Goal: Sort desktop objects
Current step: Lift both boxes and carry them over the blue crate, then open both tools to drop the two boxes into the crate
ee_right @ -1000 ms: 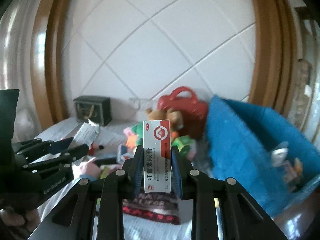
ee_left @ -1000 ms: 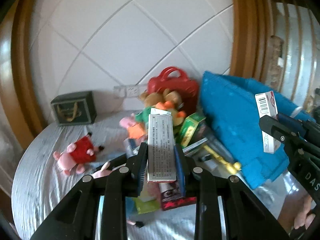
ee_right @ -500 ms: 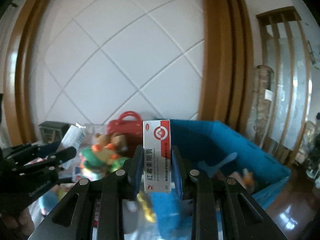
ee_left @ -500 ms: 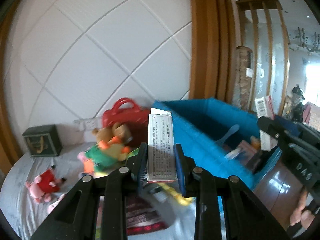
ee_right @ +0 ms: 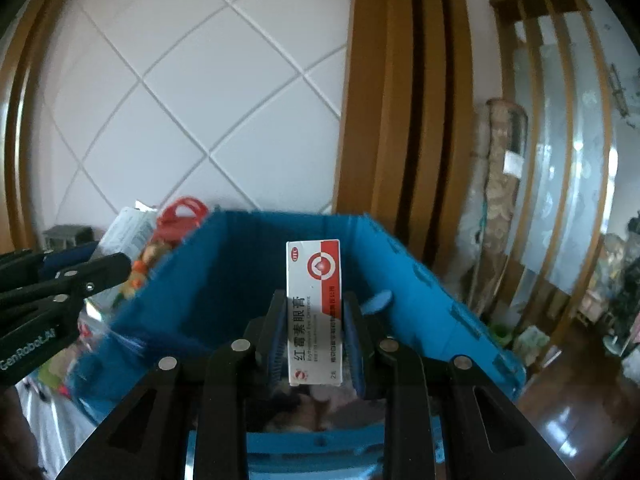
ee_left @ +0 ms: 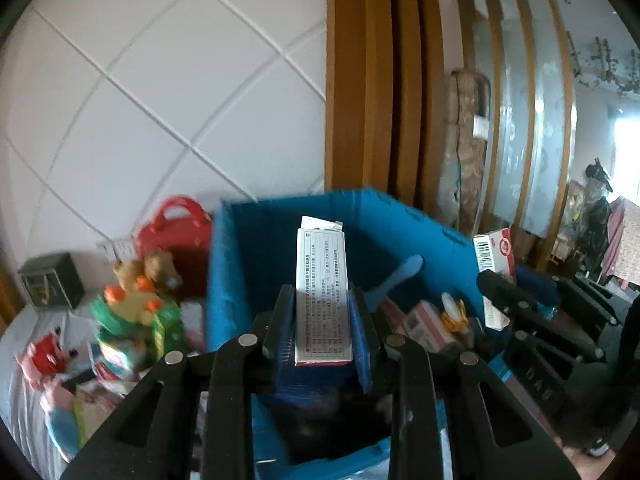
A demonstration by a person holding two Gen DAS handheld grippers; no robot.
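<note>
Bin (ee_left: 400, 216), blue: spoon (ee_left: 396, 276), small boxes (ee_left: 426, 322) inside.

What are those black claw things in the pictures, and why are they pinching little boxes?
They are grabbers that a person holds, one in each hand. A camera on each looks along its two fingers, giving one picture each. The left gripper pinches a white cardboard box covered in small print. The right gripper pinches a white and red medicine box. Both hang over a big blue fabric bin with some things already inside. Left of it, plush toys and a red plastic bag lie on a grey cloth.
</note>
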